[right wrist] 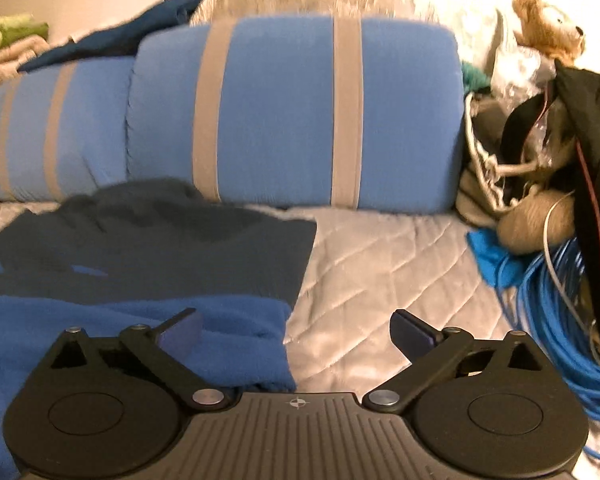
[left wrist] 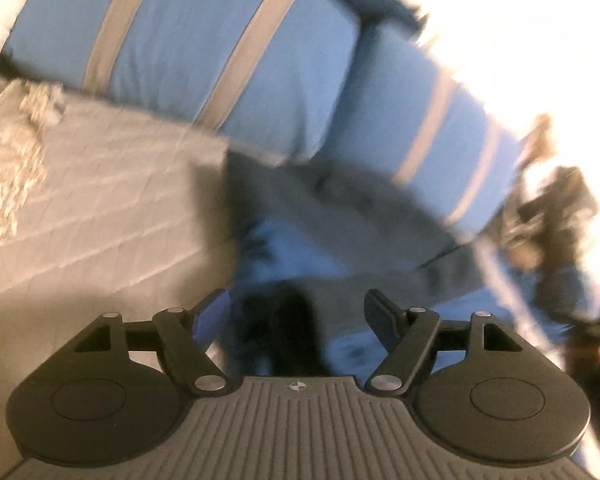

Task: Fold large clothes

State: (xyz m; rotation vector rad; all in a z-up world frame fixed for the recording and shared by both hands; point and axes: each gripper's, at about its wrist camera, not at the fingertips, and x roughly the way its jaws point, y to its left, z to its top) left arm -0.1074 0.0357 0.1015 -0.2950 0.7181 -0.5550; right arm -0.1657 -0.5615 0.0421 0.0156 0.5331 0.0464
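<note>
Right wrist view: blue garment point(right wrist: 120, 320) lies on the quilted bed point(right wrist: 400, 280), its corner under and left of the wide-open, empty right tool point(right wrist: 296, 332), nearer than the open, empty left tool point(left wrist: 296, 320), pillows point(right wrist: 300, 120) beyond.

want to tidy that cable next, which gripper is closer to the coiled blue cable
Right. The right gripper hovers open over the quilt with the coiled blue cable just beside it; the left gripper sees no cable.
</note>
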